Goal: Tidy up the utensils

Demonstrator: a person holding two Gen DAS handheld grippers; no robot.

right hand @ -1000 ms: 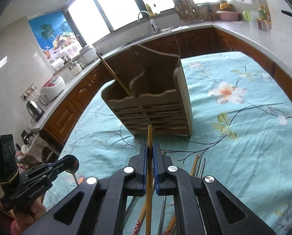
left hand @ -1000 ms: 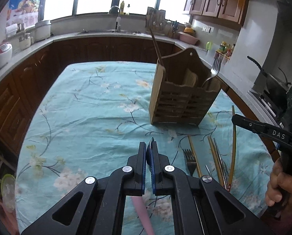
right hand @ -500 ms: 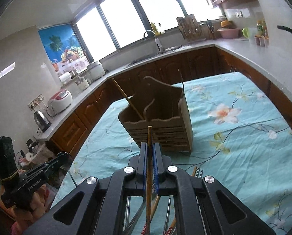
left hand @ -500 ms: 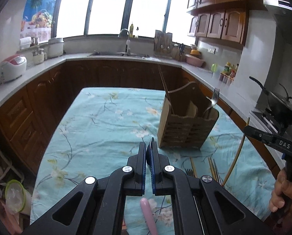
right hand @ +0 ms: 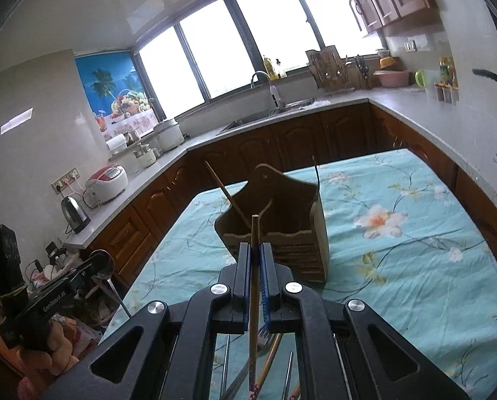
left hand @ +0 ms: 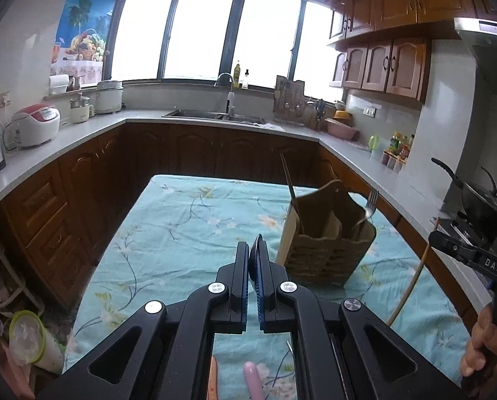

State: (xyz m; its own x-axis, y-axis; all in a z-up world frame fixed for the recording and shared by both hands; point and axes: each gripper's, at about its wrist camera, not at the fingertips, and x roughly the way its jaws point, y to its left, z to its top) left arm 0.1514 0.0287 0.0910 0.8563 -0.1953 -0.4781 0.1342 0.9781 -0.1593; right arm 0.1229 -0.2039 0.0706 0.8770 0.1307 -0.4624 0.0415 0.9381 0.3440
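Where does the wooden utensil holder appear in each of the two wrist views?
Left wrist view: the wooden utensil holder stands right of centre on the table, beyond the left tongs.
Right wrist view: it stands at centre, directly behind the right tongs.
Shared landmark: the sink faucet under the window.

One wooden caddy point(left hand: 328, 250), one fork point(left hand: 370, 205) inside, two grippers.
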